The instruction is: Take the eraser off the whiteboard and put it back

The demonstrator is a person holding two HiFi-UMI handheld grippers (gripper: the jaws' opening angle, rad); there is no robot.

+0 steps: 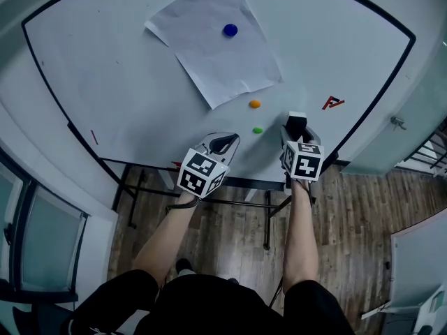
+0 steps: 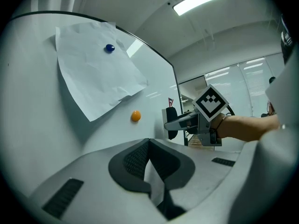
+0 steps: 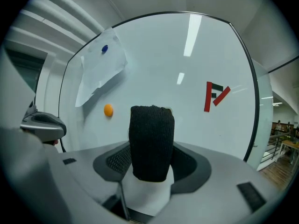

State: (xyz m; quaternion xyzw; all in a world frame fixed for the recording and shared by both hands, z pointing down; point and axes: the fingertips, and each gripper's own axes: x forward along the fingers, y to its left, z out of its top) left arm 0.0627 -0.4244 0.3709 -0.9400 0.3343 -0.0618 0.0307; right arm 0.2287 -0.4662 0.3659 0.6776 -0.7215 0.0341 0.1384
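The eraser [image 3: 151, 141], a black felt block with a white back, is clamped between the jaws of my right gripper [image 3: 152, 167], which is shut on it. In the head view the eraser [image 1: 296, 121] sits low on the whiteboard [image 1: 126, 82], right of a green magnet [image 1: 258, 130]; I cannot tell whether it touches the board. The left gripper view shows the eraser [image 2: 171, 123] from the side, close to the board. My left gripper [image 2: 148, 167] is shut with nothing in it, held near the board's lower edge [image 1: 225, 144].
A sheet of paper [image 1: 216, 44] hangs under a blue magnet [image 1: 230, 30]. An orange magnet [image 1: 255, 104] and a red logo [image 1: 333, 103] sit on the board. The board's stand [image 1: 269, 208] rests on a wooden floor, with a person's legs below.
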